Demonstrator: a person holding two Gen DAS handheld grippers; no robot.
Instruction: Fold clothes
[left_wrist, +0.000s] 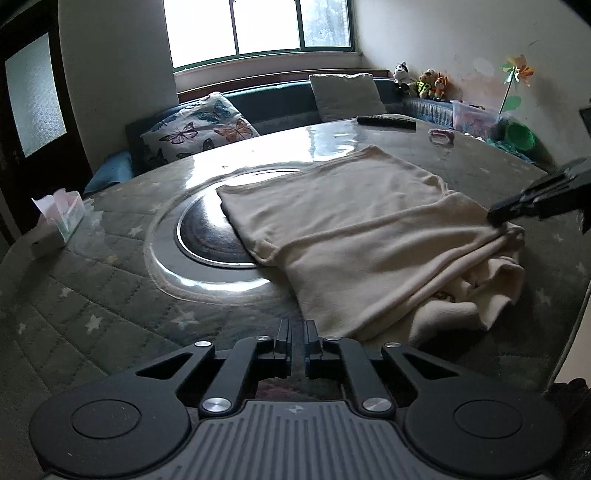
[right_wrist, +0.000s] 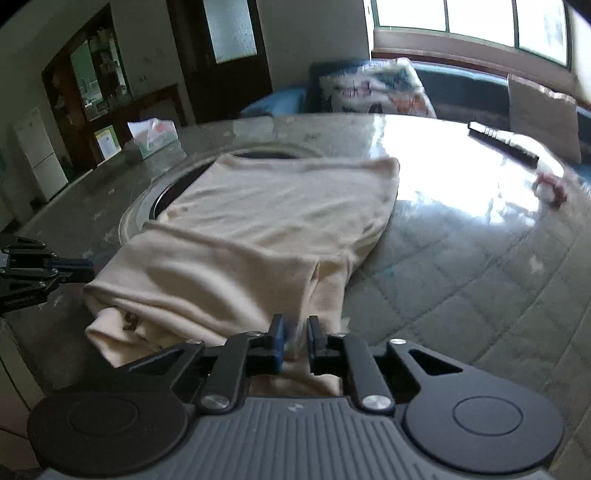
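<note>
We see bare desk left of the cream garment, where tongs could pass, up to the tissue box at the far left edge. Beyond the garment, a remote and a small pink item lie well apart on the glossy surface.

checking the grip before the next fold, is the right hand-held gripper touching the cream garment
Touching. The right wrist view shows the right hand-held gripper with cream garment fabric pinched between its fingers; the left wrist view shows its tip meeting the cloth's edge.
</note>
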